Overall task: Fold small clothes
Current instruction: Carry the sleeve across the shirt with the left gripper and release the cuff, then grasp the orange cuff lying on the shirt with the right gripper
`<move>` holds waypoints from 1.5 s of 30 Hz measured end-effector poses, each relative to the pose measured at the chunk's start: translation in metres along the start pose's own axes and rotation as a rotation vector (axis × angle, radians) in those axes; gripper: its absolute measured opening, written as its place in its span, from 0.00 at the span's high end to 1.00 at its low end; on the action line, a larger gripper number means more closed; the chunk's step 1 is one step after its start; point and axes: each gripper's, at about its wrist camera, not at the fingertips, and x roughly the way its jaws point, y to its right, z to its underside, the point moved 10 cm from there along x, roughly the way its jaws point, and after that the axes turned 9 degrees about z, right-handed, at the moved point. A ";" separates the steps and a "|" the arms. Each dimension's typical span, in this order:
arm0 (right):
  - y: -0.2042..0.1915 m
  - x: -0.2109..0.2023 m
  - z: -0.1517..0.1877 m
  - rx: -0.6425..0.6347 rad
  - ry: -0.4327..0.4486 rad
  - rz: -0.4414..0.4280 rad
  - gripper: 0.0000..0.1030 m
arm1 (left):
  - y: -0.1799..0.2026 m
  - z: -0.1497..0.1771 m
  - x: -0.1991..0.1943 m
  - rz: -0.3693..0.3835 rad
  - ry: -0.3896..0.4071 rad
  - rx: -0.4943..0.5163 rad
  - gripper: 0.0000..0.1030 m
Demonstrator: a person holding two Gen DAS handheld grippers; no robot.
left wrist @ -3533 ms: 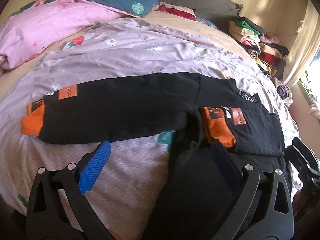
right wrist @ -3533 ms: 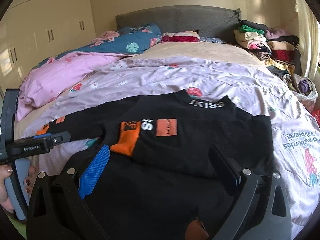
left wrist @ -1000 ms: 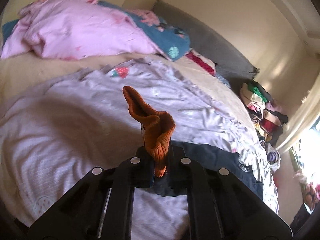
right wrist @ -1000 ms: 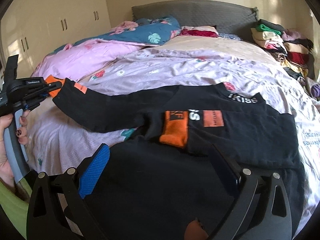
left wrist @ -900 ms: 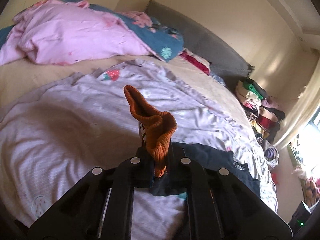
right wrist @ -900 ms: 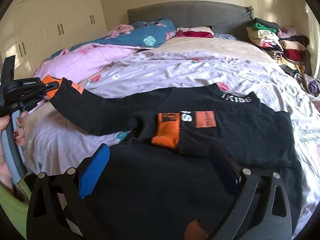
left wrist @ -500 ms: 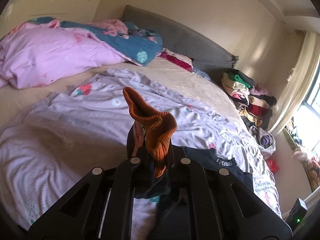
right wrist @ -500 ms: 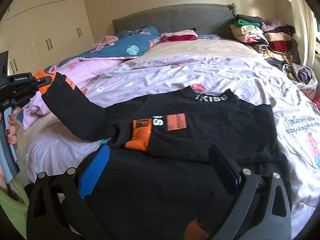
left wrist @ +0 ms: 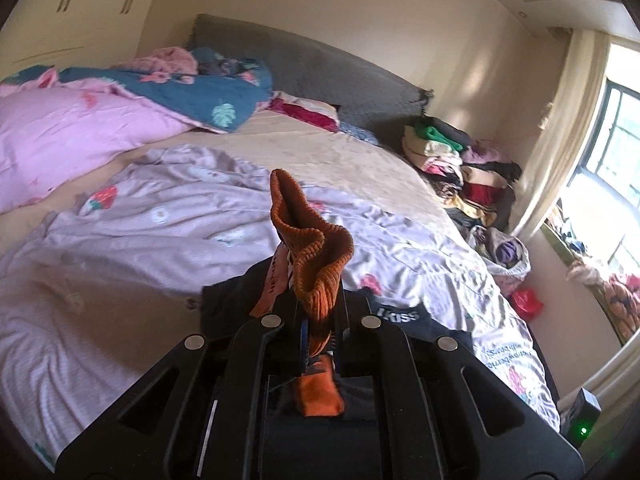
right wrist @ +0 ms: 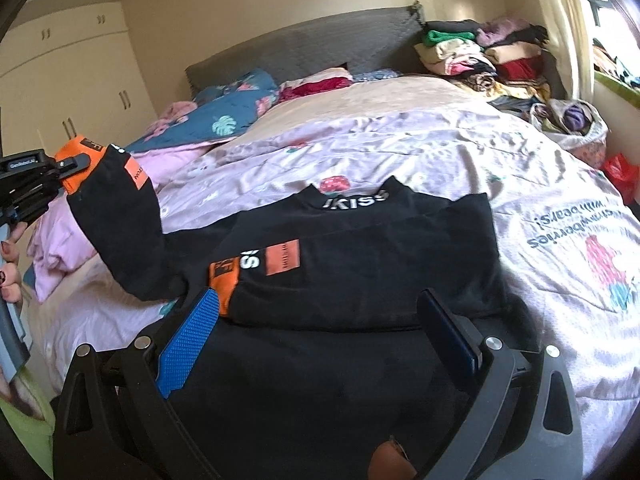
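Note:
A small black sweatshirt (right wrist: 360,264) with orange cuffs and an "IKISS" collar lies on the lilac bedspread (right wrist: 460,160). One sleeve is folded across its chest, its orange cuff (right wrist: 224,280) near my right gripper. My left gripper (left wrist: 318,320) is shut on the other sleeve's orange cuff (left wrist: 316,248) and holds it lifted. In the right wrist view that gripper (right wrist: 60,170) is at the far left, with the sleeve (right wrist: 120,232) hanging from it. My right gripper (right wrist: 316,320) is open and empty over the sweatshirt's lower part.
A pink duvet (left wrist: 60,140) and a blue patterned pillow (left wrist: 208,92) lie at the head of the bed. A pile of folded clothes (left wrist: 460,160) stands at the far right by the curtain. A grey headboard (right wrist: 304,48) lies behind.
My left gripper closed on the left sleeve's orange cuff and has raised it, moving it toward the sweatshirt's body. The right gripper stayed open and shifted a little.

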 end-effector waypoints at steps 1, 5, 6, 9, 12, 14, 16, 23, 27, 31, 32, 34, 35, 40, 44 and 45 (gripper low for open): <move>0.004 0.000 0.000 0.007 0.001 0.005 0.04 | 0.007 0.001 0.002 0.009 -0.002 0.010 0.98; 0.021 0.004 0.001 0.035 0.001 0.030 0.04 | 0.041 0.008 0.013 0.069 -0.021 0.057 0.98; 0.026 0.004 0.001 0.045 0.000 0.036 0.04 | 0.049 0.011 0.017 0.086 -0.031 0.066 0.98; 0.041 0.005 0.001 0.073 -0.004 0.049 0.04 | 0.065 0.020 0.025 0.121 -0.052 0.086 0.98; 0.054 0.005 0.000 0.099 -0.001 0.067 0.04 | 0.079 0.030 0.034 0.158 -0.076 0.099 0.98; 0.063 0.005 0.000 0.115 0.000 0.080 0.04 | 0.088 0.039 0.040 0.176 -0.094 0.108 0.98; 0.075 0.006 0.001 0.135 -0.002 0.099 0.04 | 0.096 0.048 0.046 0.183 -0.116 0.125 0.98; 0.107 0.004 0.002 0.198 -0.001 0.157 0.04 | 0.113 0.094 0.070 0.225 -0.215 0.143 0.98; 0.123 0.003 0.005 0.227 -0.005 0.178 0.04 | 0.125 0.122 0.085 0.266 -0.280 0.162 0.98; 0.135 0.000 0.009 0.242 -0.008 0.209 0.04 | 0.133 0.152 0.099 0.306 -0.352 0.167 0.98; 0.139 0.000 0.010 0.247 -0.009 0.218 0.04 | 0.135 0.160 0.102 0.318 -0.372 0.168 0.98; 0.147 -0.002 0.013 0.262 -0.013 0.230 0.04 | 0.138 0.172 0.106 0.332 -0.399 0.171 0.97; 0.150 -0.003 0.015 0.269 -0.014 0.237 0.04 | 0.139 0.179 0.109 0.339 -0.416 0.174 0.97; 0.164 -0.007 0.024 0.293 -0.027 0.267 0.04 | 0.145 0.202 0.116 0.367 -0.471 0.179 0.94; 0.168 -0.008 0.031 0.294 -0.038 0.278 0.04 | 0.148 0.212 0.113 0.403 -0.500 0.176 0.85; 0.168 -0.008 0.032 0.291 -0.041 0.281 0.04 | 0.148 0.213 0.112 0.404 -0.502 0.179 0.81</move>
